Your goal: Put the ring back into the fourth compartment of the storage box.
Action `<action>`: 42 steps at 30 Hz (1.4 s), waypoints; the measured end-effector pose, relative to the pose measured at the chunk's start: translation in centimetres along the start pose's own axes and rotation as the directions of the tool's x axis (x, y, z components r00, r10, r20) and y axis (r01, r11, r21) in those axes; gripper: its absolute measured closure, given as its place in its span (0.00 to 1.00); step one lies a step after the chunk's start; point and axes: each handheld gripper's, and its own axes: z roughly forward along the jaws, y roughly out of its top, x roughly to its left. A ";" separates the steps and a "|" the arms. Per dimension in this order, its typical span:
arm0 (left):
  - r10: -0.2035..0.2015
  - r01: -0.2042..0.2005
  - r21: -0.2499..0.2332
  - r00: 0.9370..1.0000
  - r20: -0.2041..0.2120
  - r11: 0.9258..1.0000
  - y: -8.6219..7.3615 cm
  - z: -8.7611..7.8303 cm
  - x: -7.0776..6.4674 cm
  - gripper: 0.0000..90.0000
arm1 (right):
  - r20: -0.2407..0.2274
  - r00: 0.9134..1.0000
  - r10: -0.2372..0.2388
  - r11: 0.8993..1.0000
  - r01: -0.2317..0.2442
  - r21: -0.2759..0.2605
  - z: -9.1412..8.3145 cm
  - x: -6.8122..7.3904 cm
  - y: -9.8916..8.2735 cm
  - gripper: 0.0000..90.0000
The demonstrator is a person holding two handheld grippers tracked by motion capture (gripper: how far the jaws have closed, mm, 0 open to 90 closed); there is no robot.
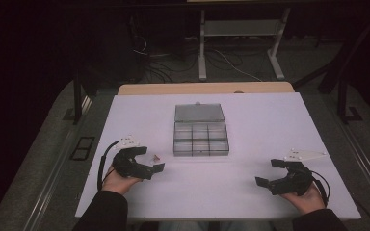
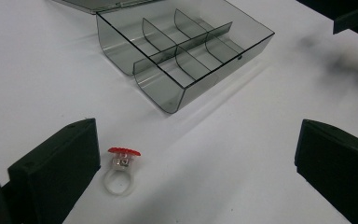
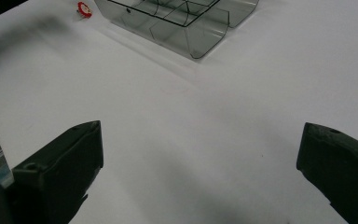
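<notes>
Your two grippers sit low over the white table, one toward each near corner, with a smoked-plastic organizer box lying open between them, nearer the table's middle. The box's lid is folded flat toward the far edge, and its dividers split the tray into small compartments, all looking bare in the left gripper view.

Your left gripper is held near the near-left corner, jaws spread wide and holding nothing. Just inside its left jaw, in the left gripper view, a small ring with a clear band and a red top rests on the table, close beside the jaw; whether they touch cannot be told. From above, the ring is a small speck just left of the box's near-left corner. In the right gripper view, it shows far off beside the box.

Your right gripper rests near the near-right corner, jaws equally wide apart and empty, with bare table between them.

Open white surface runs along the near edge between both grippers and on either side of the box. Beyond the far edge, a wooden tabletop strip, desk legs and loose cables occupy the dark floor.
</notes>
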 end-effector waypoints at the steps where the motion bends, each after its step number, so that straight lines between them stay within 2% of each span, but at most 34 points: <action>1: -0.001 0.001 0.007 1.000 -0.002 1.000 0.1 0.0 0.0 0.00 | 0.000 1.000 0.000 1.000 0.000 0.001 0.0 0.0 0.0 0.00; 5: -0.002 0.002 0.018 1.000 0.006 1.000 0.5 0.1 0.4 0.00 | 0.001 1.000 -0.001 1.000 0.001 0.005 0.1 0.0 0.0 0.00; 12: 0.008 -0.008 0.054 1.000 -0.007 0.998 1.3 0.5 1.2 0.00 | 0.001 1.000 -0.003 1.000 0.003 0.010 0.1 0.0 0.0 0.00; 15: -0.002 0.002 0.057 1.000 -0.007 0.998 1.4 0.7 1.7 0.00 | 0.001 1.000 -0.003 1.000 0.003 0.010 0.1 0.0 0.0 0.00; 28: -0.013 0.015 0.083 1.000 -0.025 0.996 1.4 1.6 3.3 0.00 | -0.002 1.000 -0.003 1.000 0.003 0.019 0.2 0.0 -0.1 0.00; 37: -0.014 0.019 0.129 0.999 -0.038 0.991 1.0 2.6 3.8 0.00 | -0.004 1.000 -0.006 1.000 0.006 0.022 0.3 0.0 -0.1 0.00; 42: 0.002 0.003 0.158 1.000 -0.030 0.987 0.9 3.1 4.0 0.00 | -0.004 1.000 -0.007 1.000 0.007 0.027 0.4 0.0 -0.1 0.00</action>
